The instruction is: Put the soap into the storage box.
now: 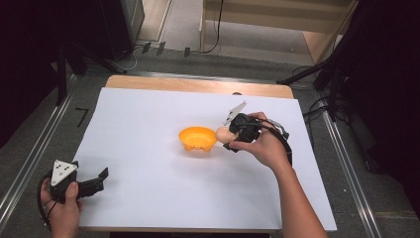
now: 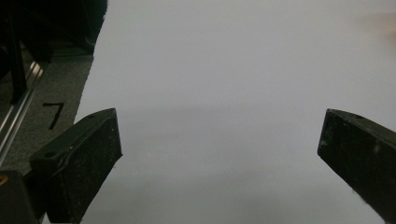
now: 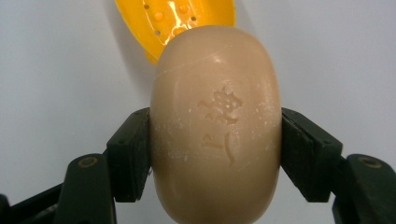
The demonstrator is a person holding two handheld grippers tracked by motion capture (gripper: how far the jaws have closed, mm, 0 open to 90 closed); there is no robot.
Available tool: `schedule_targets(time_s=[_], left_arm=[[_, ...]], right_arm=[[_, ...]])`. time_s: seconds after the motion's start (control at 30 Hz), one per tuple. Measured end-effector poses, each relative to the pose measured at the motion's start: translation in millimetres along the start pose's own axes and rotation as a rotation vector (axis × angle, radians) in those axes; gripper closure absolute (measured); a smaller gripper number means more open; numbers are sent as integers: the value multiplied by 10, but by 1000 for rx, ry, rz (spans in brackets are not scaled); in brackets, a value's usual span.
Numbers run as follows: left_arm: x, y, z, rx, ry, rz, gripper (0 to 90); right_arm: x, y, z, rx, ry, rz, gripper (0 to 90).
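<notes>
A beige oval bar of soap with a stamped mark is clamped between the black jaws of my right gripper. In the high view that right gripper holds the soap just right of an orange soap dish, close to its rim. The dish has small holes in its bottom and lies beyond the soap in the right gripper view. My left gripper rests at the near left of the white sheet, jaws wide apart with nothing between them.
A white sheet covers most of the wooden table. Metal rails run along both sides of the table, and dark stands and cables are at the back and right. A "7" mark is on the grey surface left of the sheet.
</notes>
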State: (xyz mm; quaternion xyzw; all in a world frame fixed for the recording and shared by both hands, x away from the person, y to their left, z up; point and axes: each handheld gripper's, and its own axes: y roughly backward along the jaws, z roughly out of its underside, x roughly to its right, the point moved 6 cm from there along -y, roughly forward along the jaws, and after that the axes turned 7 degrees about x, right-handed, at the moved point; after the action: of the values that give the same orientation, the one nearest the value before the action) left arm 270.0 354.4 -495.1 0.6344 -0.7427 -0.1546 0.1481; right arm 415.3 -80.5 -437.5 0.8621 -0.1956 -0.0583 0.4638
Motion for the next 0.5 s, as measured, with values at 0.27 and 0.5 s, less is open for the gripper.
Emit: schedule_targets(time_s=[0.27,0.5], left_arm=[[1,-4,1,-3,1,2,0],[1,-4,1,-2,2,2,0]], right_arm=[[-23,-58,-137,3,30,-7,332],[-47,-84,-270,1,58,-21,332]])
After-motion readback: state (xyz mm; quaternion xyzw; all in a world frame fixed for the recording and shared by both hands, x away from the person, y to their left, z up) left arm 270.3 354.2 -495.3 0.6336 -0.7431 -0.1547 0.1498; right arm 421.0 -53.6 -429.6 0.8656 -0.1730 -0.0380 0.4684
